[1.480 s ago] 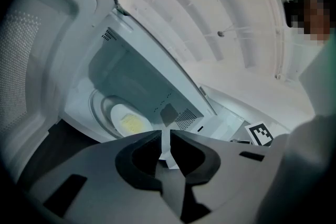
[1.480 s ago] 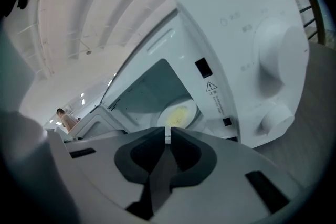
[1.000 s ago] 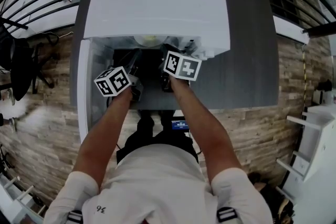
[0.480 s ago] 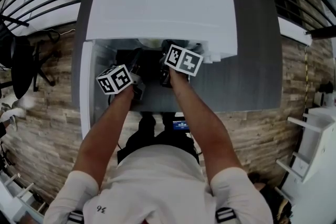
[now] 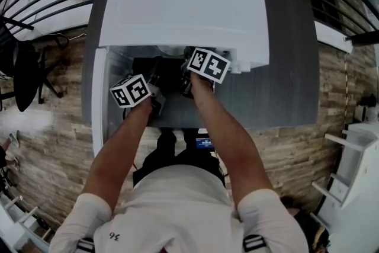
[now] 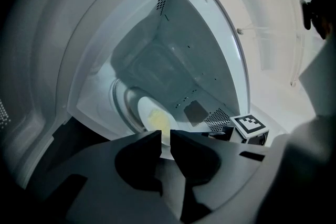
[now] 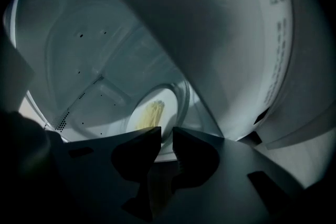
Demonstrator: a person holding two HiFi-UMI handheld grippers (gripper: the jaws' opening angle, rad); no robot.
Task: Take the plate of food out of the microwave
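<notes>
Left gripper [image 6: 165, 136] and right gripper [image 7: 167, 134] have edged deeper into the microwave [image 5: 177, 3], jaws pinching the plate [image 6: 146, 107]; we can withdraw.

Open at the front of the microwave [image 5: 177, 3], door [image 5: 96, 103] swung out to the left; inside, hemmed by cavity walls [image 6: 199, 44] close around the plate [image 6: 151, 114]
</notes>
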